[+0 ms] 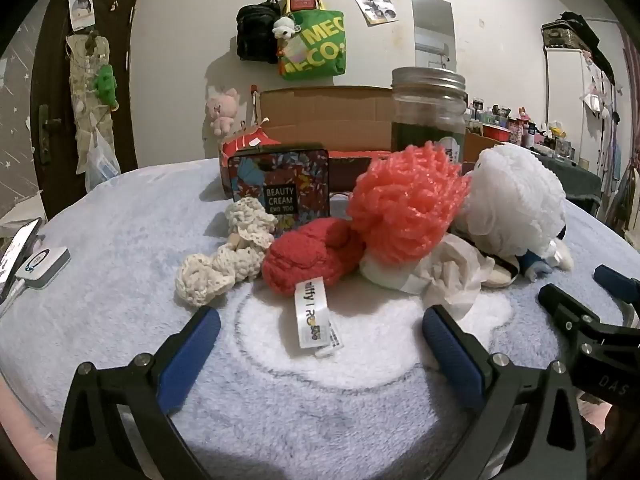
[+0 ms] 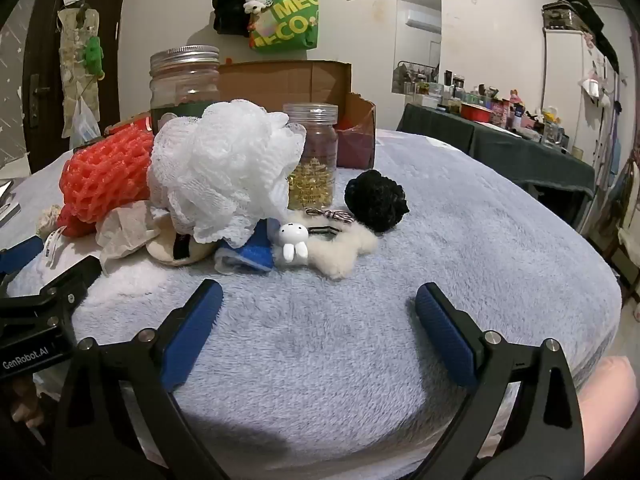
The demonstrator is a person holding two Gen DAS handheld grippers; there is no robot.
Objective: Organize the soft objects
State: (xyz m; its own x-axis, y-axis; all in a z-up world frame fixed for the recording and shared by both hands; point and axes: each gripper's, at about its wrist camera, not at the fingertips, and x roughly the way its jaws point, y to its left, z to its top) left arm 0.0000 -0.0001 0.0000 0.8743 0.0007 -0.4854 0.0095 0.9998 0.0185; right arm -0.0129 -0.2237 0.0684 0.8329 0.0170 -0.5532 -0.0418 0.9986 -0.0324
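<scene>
Soft things lie in a heap on a pale blue fleece blanket (image 1: 120,280). In the left wrist view: a cream crochet scrunchie (image 1: 224,264), a red knit piece with a white label (image 1: 308,260), a coral foam net (image 1: 408,204), a white mesh bath pouf (image 1: 516,196), crumpled tissue (image 1: 452,272). My left gripper (image 1: 320,324) is open and empty just short of the red knit piece. In the right wrist view: the pouf (image 2: 224,168), coral net (image 2: 104,176), a black scrunchie (image 2: 376,200), a white bunny clip on cream fluff (image 2: 294,242), a blue cloth (image 2: 252,256). My right gripper (image 2: 318,300) is open and empty, short of the fluff.
An open cardboard box (image 1: 328,120) stands behind the heap, with a large metal-lidded jar (image 1: 428,116), a "Beauty Cream" tin (image 1: 280,184) and a small jar of gold bits (image 2: 312,156). A phone and white charger (image 1: 40,264) lie at far left. A cluttered side table (image 2: 500,128) stands right.
</scene>
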